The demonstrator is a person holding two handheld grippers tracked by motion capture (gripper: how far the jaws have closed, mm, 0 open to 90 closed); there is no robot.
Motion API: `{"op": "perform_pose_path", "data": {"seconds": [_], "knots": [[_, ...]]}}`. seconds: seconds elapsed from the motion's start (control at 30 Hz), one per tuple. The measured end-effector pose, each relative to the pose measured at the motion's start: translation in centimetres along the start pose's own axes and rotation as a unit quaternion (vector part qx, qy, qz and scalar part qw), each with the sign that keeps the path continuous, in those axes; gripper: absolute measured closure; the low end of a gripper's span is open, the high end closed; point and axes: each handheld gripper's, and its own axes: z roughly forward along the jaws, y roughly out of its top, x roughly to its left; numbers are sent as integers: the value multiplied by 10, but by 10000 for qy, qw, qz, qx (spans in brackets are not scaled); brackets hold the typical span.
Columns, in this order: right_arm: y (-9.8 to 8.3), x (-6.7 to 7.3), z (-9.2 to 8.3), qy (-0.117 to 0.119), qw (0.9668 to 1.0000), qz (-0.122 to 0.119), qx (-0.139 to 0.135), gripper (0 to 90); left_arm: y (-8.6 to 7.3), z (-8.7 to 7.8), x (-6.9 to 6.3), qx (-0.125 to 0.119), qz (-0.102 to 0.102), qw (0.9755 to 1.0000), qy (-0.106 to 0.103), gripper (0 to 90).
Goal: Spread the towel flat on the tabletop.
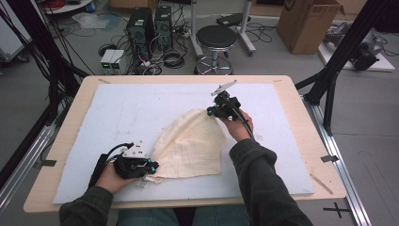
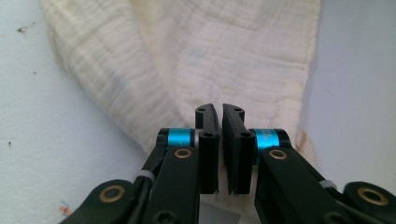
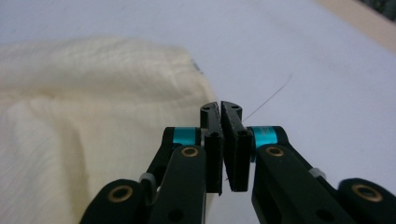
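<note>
A cream muslin cloth (image 1: 190,146) lies bunched in a rough cone on the pale foam mat (image 1: 117,113) that covers the wooden table (image 1: 61,136), nearer the person's side than the far edge. The left gripper (image 1: 153,165) sits low at the cloth's near left corner, and its own view shows the jaws pinched together on the fabric's edge. The right gripper (image 1: 210,111) has the far corner; its jaws are likewise drawn narrow, with the cloth's edge caught between them, and that corner looks raised off the mat. Both corners seem secured, so the grasping part of the work appears done. What is left, as a judgement, is the spreading or folding itself: the cloth is creased and doubled over between the two grips, not yet flat.
</note>
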Motion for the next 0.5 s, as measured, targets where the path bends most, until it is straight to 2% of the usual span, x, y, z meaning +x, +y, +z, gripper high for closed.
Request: {"op": "perform_pose_path", "data": {"seconds": [0.07,0.13,0.23,0.27,0.3,0.37,0.4,0.43,0.47,0.5], "knots": [[1,-2,0,135,9996,190,-185,747,0,-1,0,-106,-12,9999,-25,831],[-2,2,-1,430,9988,191,-119,723,0,-2,0,-153,5,9999,-21,789],[-12,17,-6,728,9972,-81,-138,712,1,-11,1,-490,-71,9988,46,728],[-17,22,-9,851,9963,-93,-104,707,1,-14,1,-531,-28,9986,74,709],[-17,22,-9,851,9963,-93,-104,707,1,-14,1,-531,-28,9986,74,694],[-34,36,-18,1061,9939,-269,-168,682,0,-22,2,-634,-24,9978,180,658],[-34,36,-18,1061,9939,-269,-168,682,0,-22,2,-634,-24,9978,180,648],[-43,45,-25,1228,9918,-337,-98,657,-1,-26,3,-699,-25,9973,208,646],[-48,51,-31,1240,9912,-424,-207,659,-5,-33,5,-766,-36,9967,277,641],[-48,51,-31,1240,9912,-424,-207,659,-5,-33,5,-766,-36,9967,277,641]]}}
